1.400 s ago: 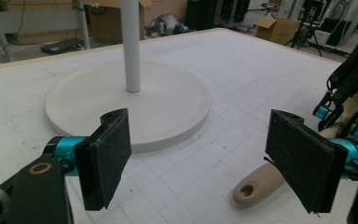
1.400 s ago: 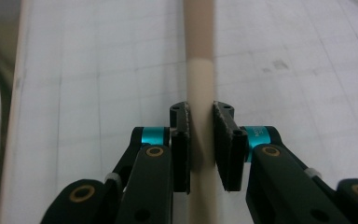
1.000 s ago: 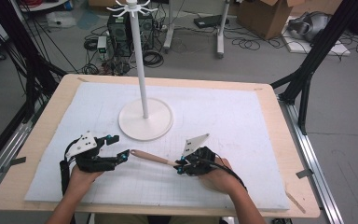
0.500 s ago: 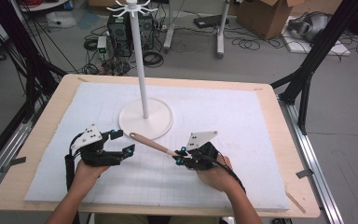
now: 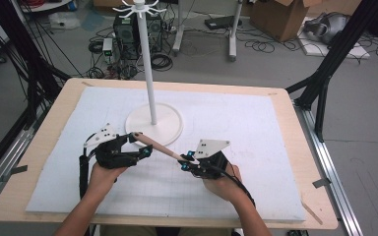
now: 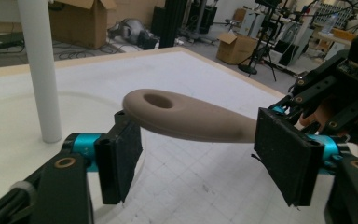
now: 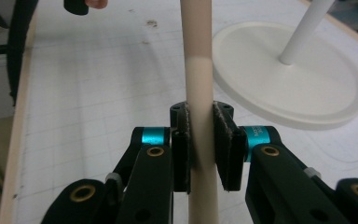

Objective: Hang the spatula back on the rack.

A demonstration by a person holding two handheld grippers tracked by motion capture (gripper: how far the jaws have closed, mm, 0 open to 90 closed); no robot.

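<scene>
My right gripper (image 7: pixel 200 140) clamps the wooden utensil handle (image 5: pixel 160 146); its holed end lies between my spread left gripper (image 6: pixel 193 156) jaws.

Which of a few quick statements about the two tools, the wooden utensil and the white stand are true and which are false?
1. The right tool is shut on the wooden utensil. True.
2. The left tool is clamped on the utensil's end. False: its jaws stand open, with the utensil's end between them and untouched.
3. The utensil's end has a hole in it. True, as the left gripper view shows.
4. The white stand lies tipped over on the table. False: it stands upright on its round base.
5. The utensil hangs from the stand's hooks. False: it is held low over the white mat.
</scene>
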